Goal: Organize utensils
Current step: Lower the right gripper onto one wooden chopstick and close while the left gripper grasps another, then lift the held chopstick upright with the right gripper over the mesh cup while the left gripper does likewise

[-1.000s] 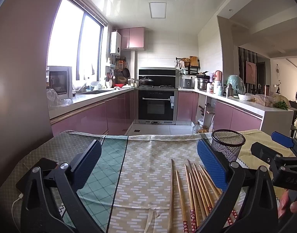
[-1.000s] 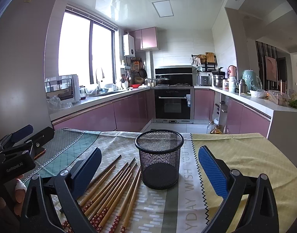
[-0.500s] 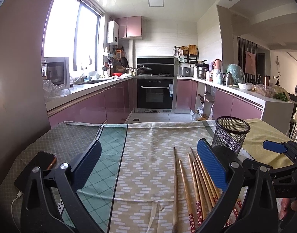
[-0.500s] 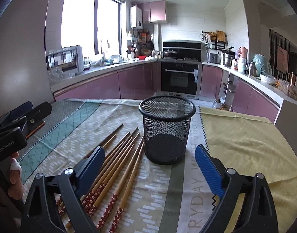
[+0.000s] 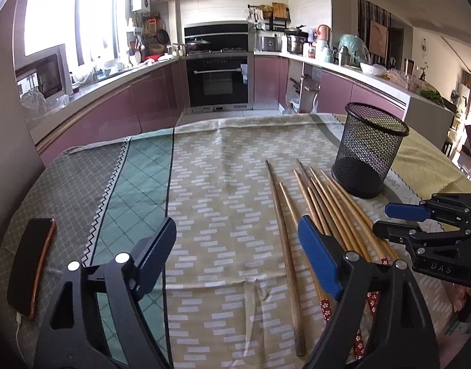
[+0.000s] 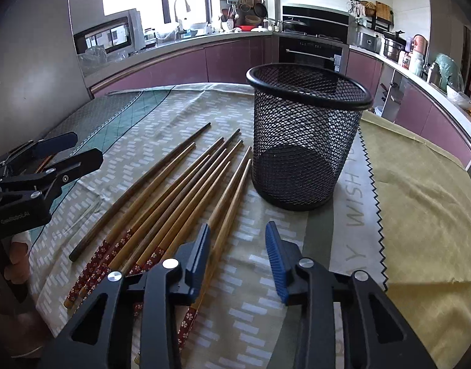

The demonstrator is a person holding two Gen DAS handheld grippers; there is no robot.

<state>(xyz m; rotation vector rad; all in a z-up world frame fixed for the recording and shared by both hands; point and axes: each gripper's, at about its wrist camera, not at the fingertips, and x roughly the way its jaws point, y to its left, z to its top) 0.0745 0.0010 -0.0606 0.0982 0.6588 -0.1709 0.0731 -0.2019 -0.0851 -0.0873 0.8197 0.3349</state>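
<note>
Right gripper (image 6: 237, 247) low over the tablecloth (image 6: 420, 190), jaws partly apart, holding nothing; rightmost chopstick runs under its left finger. Left gripper (image 5: 235, 255) spread wide, empty. Chopsticks (image 6: 173, 196) fanned flat, just left of the upright mesh cup (image 6: 306, 135). Phone (image 5: 30, 264) at near left edge.

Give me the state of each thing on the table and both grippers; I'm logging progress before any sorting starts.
Mesh cup: upright, empty.
Chopsticks: lying flat on the tablecloth beside the cup, none inside.
Dark chopstick: flat, a little apart at the bundle's edge.
Phone: lying flat, cable attached.
Left gripper: open, holding nothing.
Right gripper: open, holding nothing, above the chopstick handles.
</note>
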